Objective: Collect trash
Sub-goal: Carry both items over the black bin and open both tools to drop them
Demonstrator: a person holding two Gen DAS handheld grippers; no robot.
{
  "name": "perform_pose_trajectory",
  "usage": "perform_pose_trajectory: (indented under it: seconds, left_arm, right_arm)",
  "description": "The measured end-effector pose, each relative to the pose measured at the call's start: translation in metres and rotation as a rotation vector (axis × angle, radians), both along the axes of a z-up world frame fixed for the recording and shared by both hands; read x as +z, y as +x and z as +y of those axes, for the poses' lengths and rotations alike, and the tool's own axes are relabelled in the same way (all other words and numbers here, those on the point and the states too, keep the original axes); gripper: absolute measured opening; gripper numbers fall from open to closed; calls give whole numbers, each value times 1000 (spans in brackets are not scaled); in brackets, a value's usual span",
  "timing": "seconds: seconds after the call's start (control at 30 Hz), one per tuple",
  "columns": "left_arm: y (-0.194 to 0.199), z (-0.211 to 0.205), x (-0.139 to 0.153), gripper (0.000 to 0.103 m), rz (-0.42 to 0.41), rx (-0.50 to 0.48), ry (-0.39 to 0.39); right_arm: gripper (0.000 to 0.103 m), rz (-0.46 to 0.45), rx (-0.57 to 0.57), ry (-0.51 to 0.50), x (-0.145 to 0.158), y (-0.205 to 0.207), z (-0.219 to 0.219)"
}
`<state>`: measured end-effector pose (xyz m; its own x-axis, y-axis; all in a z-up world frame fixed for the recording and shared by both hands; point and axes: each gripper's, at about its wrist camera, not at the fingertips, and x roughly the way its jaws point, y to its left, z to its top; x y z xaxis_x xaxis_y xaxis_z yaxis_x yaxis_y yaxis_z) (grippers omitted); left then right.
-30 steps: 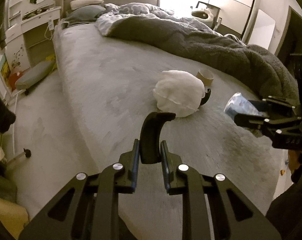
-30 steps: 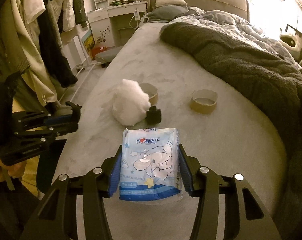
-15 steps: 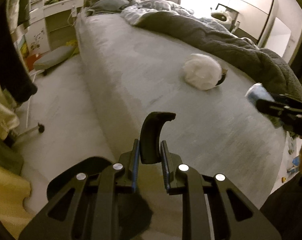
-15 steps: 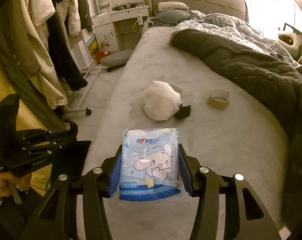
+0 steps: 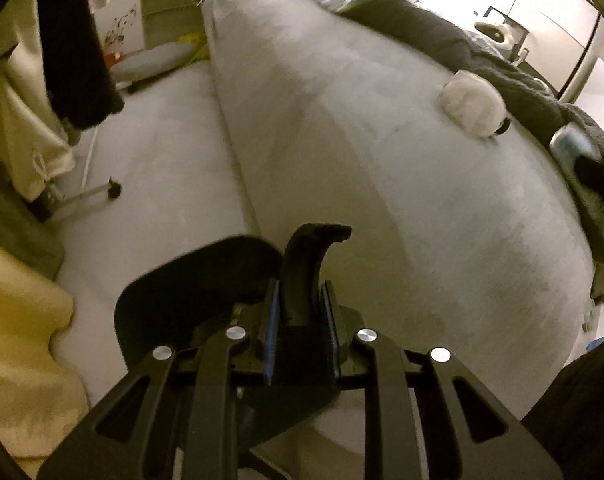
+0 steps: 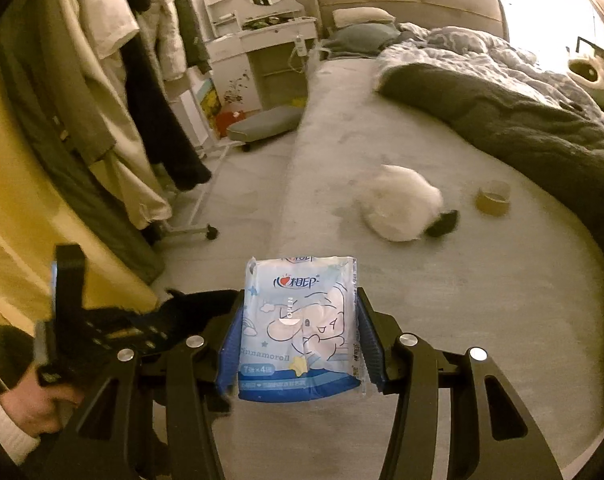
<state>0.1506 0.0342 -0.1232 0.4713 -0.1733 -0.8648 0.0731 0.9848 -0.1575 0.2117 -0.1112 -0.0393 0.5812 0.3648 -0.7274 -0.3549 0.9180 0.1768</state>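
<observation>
My left gripper (image 5: 299, 304) is shut on a curved black plastic piece (image 5: 308, 256), held over the near edge of the bed above a black bin (image 5: 189, 284). My right gripper (image 6: 297, 328) is shut on a blue and white tissue pack (image 6: 297, 320), held over the bed's near edge; the pack and gripper also show at the far right of the left wrist view (image 5: 570, 148). A white crumpled wad (image 6: 400, 202) lies on the bed with a small black item (image 6: 444, 224) against it. A tape roll (image 6: 494, 198) lies to its right.
A dark blanket (image 6: 522, 120) covers the bed's right side. Clothes hang on a wheeled rack (image 6: 141, 100) at the left. A grey stool (image 6: 265, 122) and a white dresser (image 6: 261, 48) stand beside the bed. The left gripper shows at the lower left of the right wrist view (image 6: 101, 328).
Both grippers have pulled back from the bed's middle toward its near edge and the floor. The black bin has come into the left wrist view. Both loads remain gripped.
</observation>
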Motion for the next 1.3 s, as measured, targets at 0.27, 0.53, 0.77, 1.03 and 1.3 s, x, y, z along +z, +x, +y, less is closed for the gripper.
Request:
perform_pose_trajectory:
  seconds: [0.27,0.53,0.77,1.03,1.3]
  left_arm:
    - [-12,26,-24,22,75,43,2]
    - [-18,45,-47,22,179,72,-6]
    - [-23,60,-66,22,253,87,-61]
    - [-24,67,-80,23,285,79,-79]
    - [-30,76,-87,56,296,93,-75]
  right_arm:
    - [52,-4,64,6,2,-4,41]
    - [52,30,129,-10,-12,3,88]
    - [52,69,176,-40,-30,5,122]
    - [52,123,210,-88,-54,14,154]
    - [52,163,221,-124,-72,21,173]
